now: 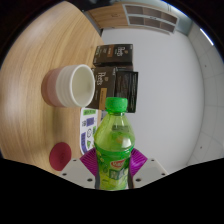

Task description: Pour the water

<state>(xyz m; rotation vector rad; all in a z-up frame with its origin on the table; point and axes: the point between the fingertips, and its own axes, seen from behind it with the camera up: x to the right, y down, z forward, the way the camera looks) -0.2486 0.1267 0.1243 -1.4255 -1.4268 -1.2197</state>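
A green plastic bottle (pixel 113 145) with a green neck and a green label stands upright between my gripper's (pixel 112 162) purple pads, which press on its sides. The bottle has no cap on; a pink cap (pixel 61 154) lies on the table to its left. A white cup with a pink band (pixel 72 85) stands beyond the fingers, up and to the left of the bottle, on the round wooden table (pixel 40 55). The bottle hides the fingertips and the table just ahead.
A black box with gold print (pixel 116 55) and a second dark box (pixel 122 82) lie beyond the bottle, to the right of the cup. A white packet (pixel 90 125) lies behind the bottle. The tabletop turns white to the right.
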